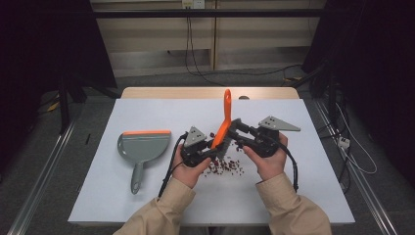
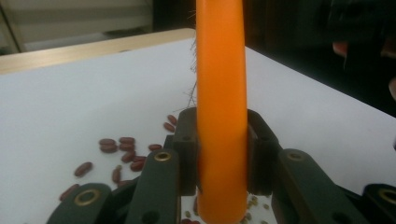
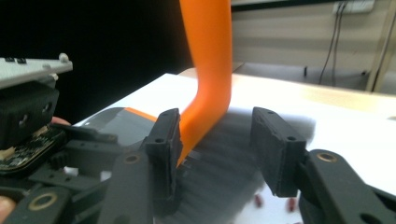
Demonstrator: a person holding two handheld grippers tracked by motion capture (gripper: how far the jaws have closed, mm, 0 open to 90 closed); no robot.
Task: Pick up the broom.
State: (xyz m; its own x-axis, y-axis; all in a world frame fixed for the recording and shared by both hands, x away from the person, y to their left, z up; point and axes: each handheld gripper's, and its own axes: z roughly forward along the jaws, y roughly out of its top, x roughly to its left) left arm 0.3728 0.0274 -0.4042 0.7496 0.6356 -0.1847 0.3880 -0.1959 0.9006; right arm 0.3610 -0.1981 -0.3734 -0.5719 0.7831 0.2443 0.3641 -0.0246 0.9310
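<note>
While the left gripper (image 2: 222,154) clamps the orange brush (image 1: 224,122) with its handle rising upright over the scattered beans (image 1: 225,166), the right gripper (image 3: 219,149) stands part-open, one pad touching it, bristles between its jaws.

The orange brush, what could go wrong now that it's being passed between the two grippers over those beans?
1. The left gripper clamps the orange brush on its smooth, tapering handle, so it may slip or swing.
2. The right gripper stands open around the bristles; as it pulls away, a pad could catch them and twist the brush.
3. The red beans lie loose beneath; a dropping brush could scatter them away from the dustpan.
</note>
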